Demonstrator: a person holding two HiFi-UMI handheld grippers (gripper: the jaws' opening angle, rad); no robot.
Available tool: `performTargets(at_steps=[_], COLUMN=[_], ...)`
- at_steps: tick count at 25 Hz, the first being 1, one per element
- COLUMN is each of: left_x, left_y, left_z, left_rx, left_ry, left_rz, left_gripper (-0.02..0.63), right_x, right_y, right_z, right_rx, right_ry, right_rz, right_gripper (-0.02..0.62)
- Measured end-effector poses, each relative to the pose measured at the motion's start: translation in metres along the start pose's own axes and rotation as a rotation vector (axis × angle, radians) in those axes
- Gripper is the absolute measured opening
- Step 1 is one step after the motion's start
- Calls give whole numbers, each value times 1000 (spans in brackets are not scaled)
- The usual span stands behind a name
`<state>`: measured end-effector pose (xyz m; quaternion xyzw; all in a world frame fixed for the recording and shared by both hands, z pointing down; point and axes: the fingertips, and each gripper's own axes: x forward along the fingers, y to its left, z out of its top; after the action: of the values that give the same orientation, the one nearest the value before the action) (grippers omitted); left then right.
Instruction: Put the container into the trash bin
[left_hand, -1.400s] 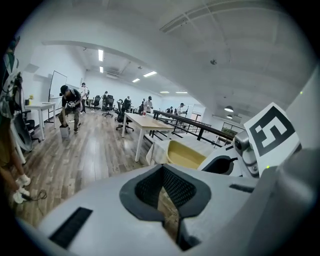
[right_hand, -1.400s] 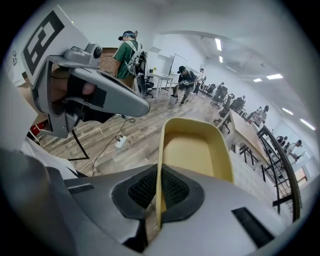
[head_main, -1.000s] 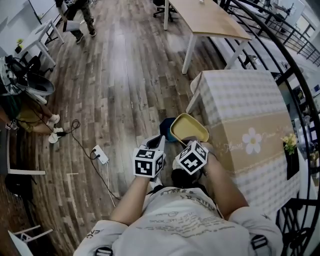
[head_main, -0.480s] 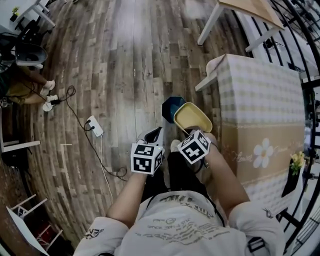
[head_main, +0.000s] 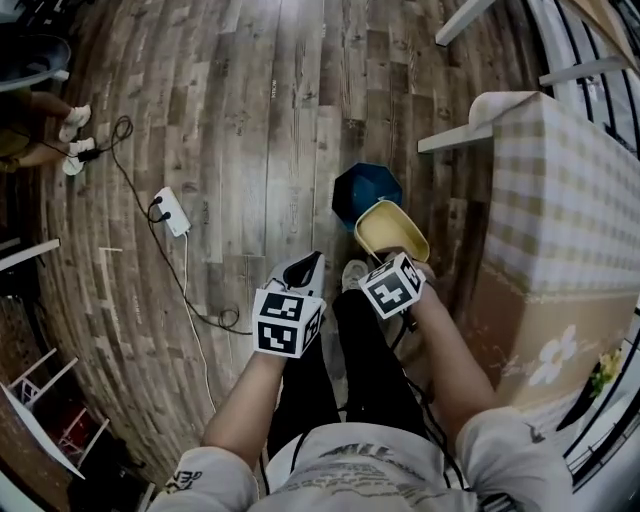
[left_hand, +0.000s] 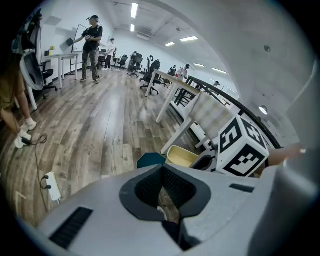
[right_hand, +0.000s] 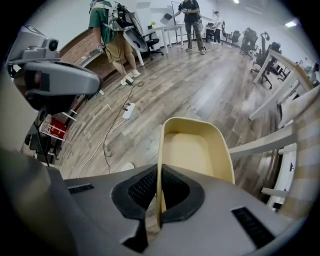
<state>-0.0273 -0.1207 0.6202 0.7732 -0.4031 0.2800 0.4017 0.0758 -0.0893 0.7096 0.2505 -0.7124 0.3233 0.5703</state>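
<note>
Container (right_hand: 197, 150): pale yellow, open side up, being gripped by one thin side wall; in the head view it is being held over the near rim of the trash bin (head_main: 362, 190).
Right gripper (right_hand: 158, 199): its jaws are being pressed together on the container's wall.
Left gripper (left_hand: 161, 190): its jaws are being held together at the tips, with nothing between them, just beside the right gripper.
Bin: dark blue, being seen standing on the floor near the corner of the table (head_main: 580, 190).
Around: a checked cloth with a flower print is being draped over the table; a pale shoe (head_main: 352, 272) is being seen just under the container; a white power strip (head_main: 172, 212) with its cable is lying well left of the bin.
Floor (head_main: 250, 110): grey-brown wood planks.
Room: an open office is being shown, with desks (left_hand: 172, 92), chairs and ceiling lights; people (left_hand: 91, 42) are standing far back.
</note>
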Motion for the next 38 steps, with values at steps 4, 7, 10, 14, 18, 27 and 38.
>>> performTargets(at_steps=[4,7,10,14,18,27,38], left_x=[36,56,71,79,78,76,77], left_y=[18,28,33,43,52,64,64], left_z=[-31,-51,-63,-68,-69,-72,-62], left_rx=[-32,-43,-55,-61,-61,-85,-59], left_ry=[24,38,44,38,33,16,-4], left_rz=[2,4,1,9,21,34,11], left_gripper=[6,6,6,6,6,6,6], right_x=[62,104,134,166,191,221,208], right_y=[-20,-33,-49,-62,-70,-74,-79], right_z=[-4,-6,-12,-9,-7,12,30], right_rx=[-14,-52,-75,-86,-112,-144,-104], right_ry=[50,94,130,156,174,179,59], right_rz=[-1,-17,-50,-63,-71,-55,-128], right_gripper=[6,6,6,8,8,8,79])
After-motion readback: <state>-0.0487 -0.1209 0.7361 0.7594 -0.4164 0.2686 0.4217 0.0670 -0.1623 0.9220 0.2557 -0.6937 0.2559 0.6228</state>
